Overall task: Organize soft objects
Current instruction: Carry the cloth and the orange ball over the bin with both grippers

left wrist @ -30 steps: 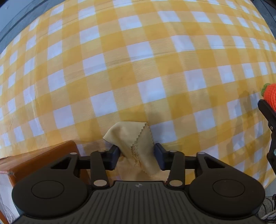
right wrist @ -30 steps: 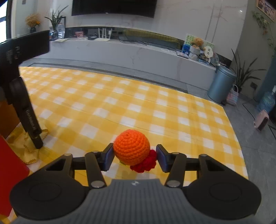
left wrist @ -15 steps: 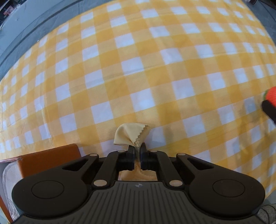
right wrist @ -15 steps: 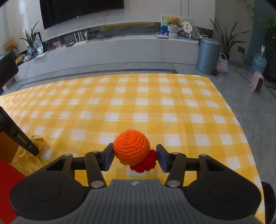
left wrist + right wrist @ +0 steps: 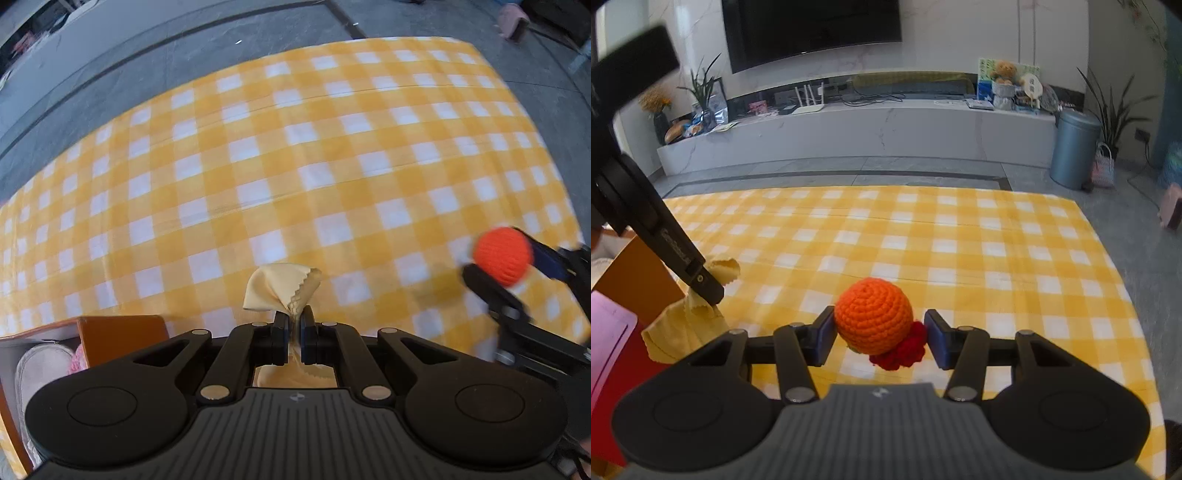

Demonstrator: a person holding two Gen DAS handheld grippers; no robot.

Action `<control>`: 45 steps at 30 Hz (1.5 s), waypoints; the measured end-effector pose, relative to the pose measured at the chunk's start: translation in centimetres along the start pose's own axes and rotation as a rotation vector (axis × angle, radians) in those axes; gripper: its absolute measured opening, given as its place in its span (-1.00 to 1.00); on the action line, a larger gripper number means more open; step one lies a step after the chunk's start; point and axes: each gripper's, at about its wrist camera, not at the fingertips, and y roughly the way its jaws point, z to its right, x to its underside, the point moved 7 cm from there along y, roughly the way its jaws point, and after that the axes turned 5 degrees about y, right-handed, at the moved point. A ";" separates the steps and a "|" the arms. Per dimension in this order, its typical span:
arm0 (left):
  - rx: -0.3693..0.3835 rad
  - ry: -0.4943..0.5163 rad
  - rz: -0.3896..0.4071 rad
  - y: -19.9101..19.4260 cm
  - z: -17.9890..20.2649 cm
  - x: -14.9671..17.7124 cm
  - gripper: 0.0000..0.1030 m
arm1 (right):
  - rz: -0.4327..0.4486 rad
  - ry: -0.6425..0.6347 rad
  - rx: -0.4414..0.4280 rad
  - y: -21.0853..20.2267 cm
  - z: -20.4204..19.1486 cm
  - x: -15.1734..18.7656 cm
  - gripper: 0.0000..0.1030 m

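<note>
My left gripper point(image 5: 293, 319) is shut on a pale yellow cloth point(image 5: 277, 286) with zigzag edges, which hangs clear above the checked tablecloth point(image 5: 295, 166). In the right wrist view the same cloth point(image 5: 683, 325) dangles from the left gripper point(image 5: 705, 284) at the left. My right gripper point(image 5: 879, 325) is shut on an orange crochet ball point(image 5: 873, 317) with a red crochet frill point(image 5: 905, 352) under it. The left wrist view has that ball point(image 5: 502, 254) at the far right, between the right gripper's fingers point(image 5: 484, 284).
An orange box point(image 5: 122, 332) sits at the lower left, with white and pink soft things point(image 5: 40, 369) inside. It also appears as the orange box point(image 5: 635, 280) beside a red flap point(image 5: 605, 354). Grey floor surrounds the tablecloth; a bin point(image 5: 1075, 147) stands far right.
The left gripper's jaws closed on the yellow cloth and lifted it off the tablecloth. The right gripper rose slightly and rolled, still holding the orange ball.
</note>
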 end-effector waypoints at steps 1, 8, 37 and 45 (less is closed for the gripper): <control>0.020 0.006 0.017 -0.6 0.5 0.3 -0.89 | -0.003 -0.002 0.003 -0.1 -0.1 0.0 -0.01; 0.083 0.077 0.087 -4.6 3.6 4.3 -0.88 | -0.005 0.049 0.016 -1.3 1.2 0.4 -0.01; 0.056 0.100 0.260 -12.5 -6.8 25.3 -0.88 | -0.114 -0.289 -0.398 -13.8 -19.0 7.6 -0.01; 0.016 -0.006 0.312 -13.9 -13.3 29.6 -0.88 | -0.140 -0.392 -0.501 -13.7 -27.9 7.0 -0.01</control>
